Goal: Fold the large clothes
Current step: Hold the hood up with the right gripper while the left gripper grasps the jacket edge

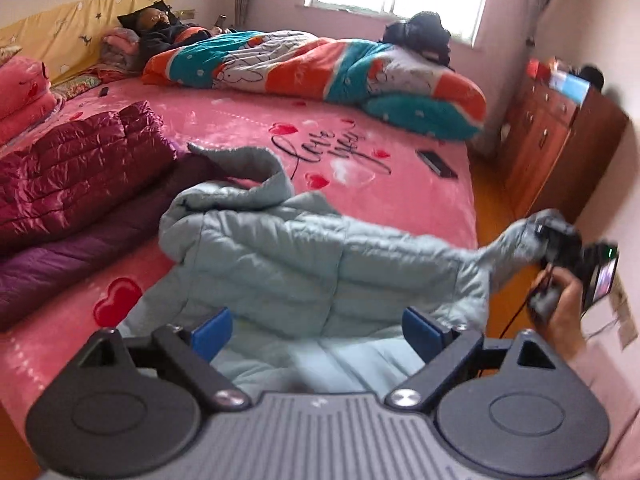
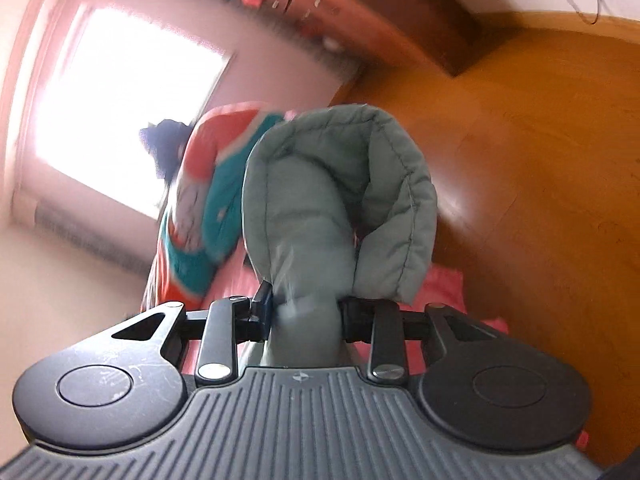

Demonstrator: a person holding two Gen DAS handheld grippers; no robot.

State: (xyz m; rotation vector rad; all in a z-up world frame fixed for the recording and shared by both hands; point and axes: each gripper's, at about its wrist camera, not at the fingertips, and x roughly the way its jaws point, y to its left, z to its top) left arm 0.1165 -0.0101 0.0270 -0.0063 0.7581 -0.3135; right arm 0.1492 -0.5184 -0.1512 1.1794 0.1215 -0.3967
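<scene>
A pale grey-green puffer jacket (image 1: pixel 304 256) lies spread on the pink bed sheet (image 1: pixel 248 128), hood toward the far side. My left gripper (image 1: pixel 316 330) hangs over the jacket's near part with its blue pads wide apart and nothing pinched between them. One sleeve (image 1: pixel 516 240) stretches to the right past the bed's edge, where my right gripper (image 1: pixel 560 240) grips it, a hand behind it. In the right wrist view the sleeve's cuff (image 2: pixel 340 204) bulges out in front of the right gripper (image 2: pixel 304 312), whose pads press on the fabric.
A dark red quilted coat (image 1: pixel 76 172) and a purple garment (image 1: pixel 80 256) lie on the bed's left. A person rests under an orange and teal quilt (image 1: pixel 320 68) at the far side. A phone (image 1: pixel 436 162) lies near the bed's right edge. A wooden dresser (image 1: pixel 552 140) stands beyond on the right.
</scene>
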